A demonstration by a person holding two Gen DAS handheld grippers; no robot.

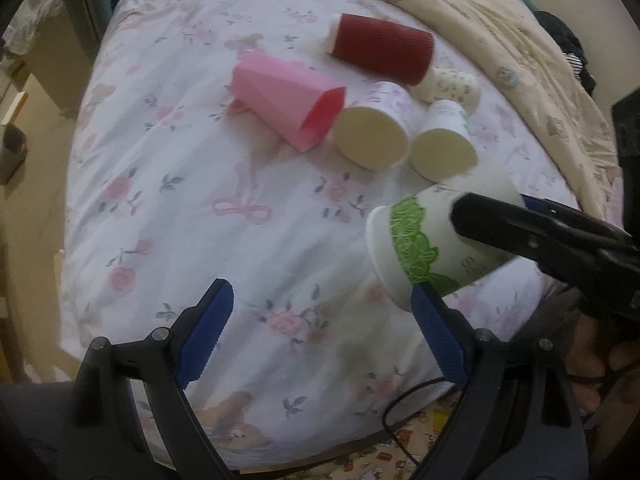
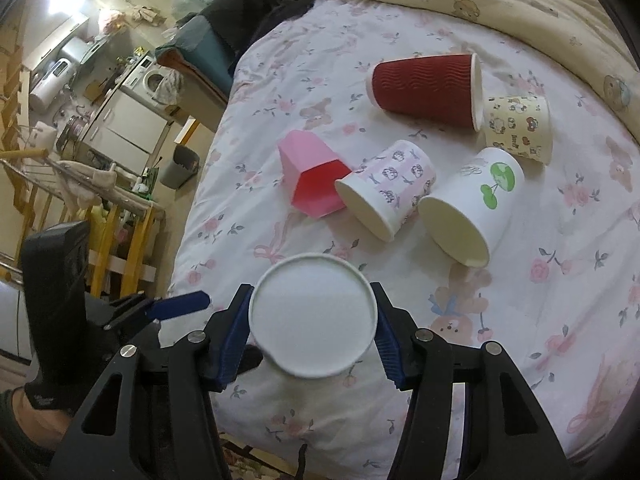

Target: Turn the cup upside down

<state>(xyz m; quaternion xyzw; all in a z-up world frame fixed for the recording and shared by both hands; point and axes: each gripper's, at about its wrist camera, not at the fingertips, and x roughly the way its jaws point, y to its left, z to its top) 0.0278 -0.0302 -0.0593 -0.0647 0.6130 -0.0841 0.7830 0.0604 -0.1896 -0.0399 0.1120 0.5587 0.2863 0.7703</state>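
My right gripper (image 2: 313, 332) is shut on a white paper cup with a green lace band (image 1: 416, 240), held above the bed. The right wrist view shows a round white end of the cup (image 2: 313, 316) between the blue pads (image 2: 236, 336). In the left wrist view the cup lies tilted on its side, its wide rim pointing down and left, with the right gripper's black finger (image 1: 520, 228) across it. My left gripper (image 1: 320, 328) is open and empty, just below and left of the cup; its blue tip also shows in the right wrist view (image 2: 180, 306).
Several cups lie on their sides on the floral bedsheet (image 1: 180, 200): a pink faceted cup (image 1: 288, 104), a dark red ribbed cup (image 1: 384, 48), a purple-print cup (image 1: 376, 132), a green-print cup (image 1: 444, 144) and a cartoon-print cup (image 2: 520, 128). A beige quilt (image 1: 500, 40) borders the far side.
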